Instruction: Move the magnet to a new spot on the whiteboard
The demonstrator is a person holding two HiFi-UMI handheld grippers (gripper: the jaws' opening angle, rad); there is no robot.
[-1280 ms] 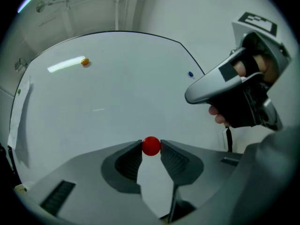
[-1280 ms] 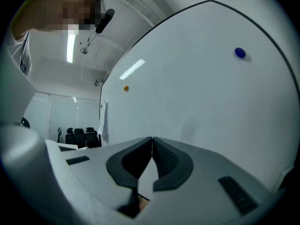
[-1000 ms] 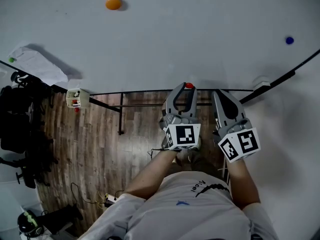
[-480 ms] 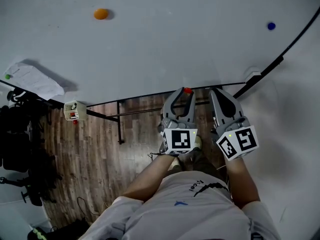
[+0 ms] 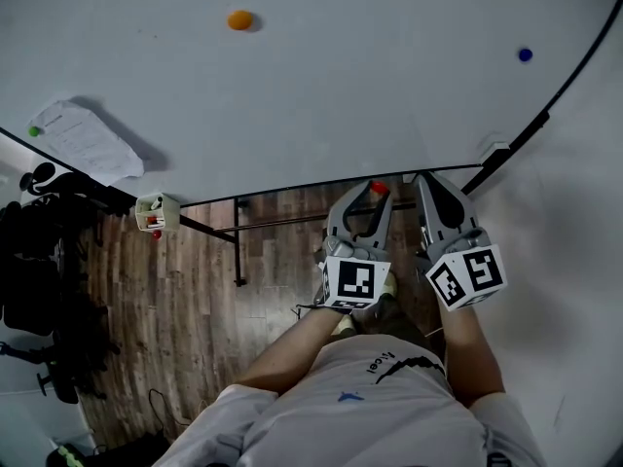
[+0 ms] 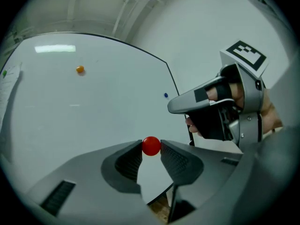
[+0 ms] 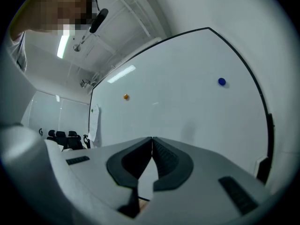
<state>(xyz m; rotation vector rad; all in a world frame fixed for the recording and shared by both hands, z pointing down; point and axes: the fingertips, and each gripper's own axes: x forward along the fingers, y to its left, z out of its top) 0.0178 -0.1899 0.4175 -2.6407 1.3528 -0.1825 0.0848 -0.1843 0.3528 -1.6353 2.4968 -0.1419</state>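
The left claw has the red magnet pinched between the very tips of its two jaws. The ribbed pads press on the small ball from either side, and behind it the jaws stand slightly apart with only the ball in their hold. In the left gripper view the magnet sits dead centre at the claw's tip, with the whiteboard filling the background behind it. In the head view the magnet shows at the front of the left claw, just below the board's black lower edge and against the wooden floor, so it appears to be off the board's face. Whether it touches the frame cannot be told.

The right claw is beside the left one, on its right and near it, pointing the same way toward the board. Its jaws are closed together, tip against tip, with nothing between them.

On the whiteboard, an orange magnet sits high up and to the left, well apart from both claws. A blue magnet sits far to the right near the board's edge. At the left side a green magnet pins a sheet of paper. A small holder hangs at the board's lower edge, to the left of the claws.
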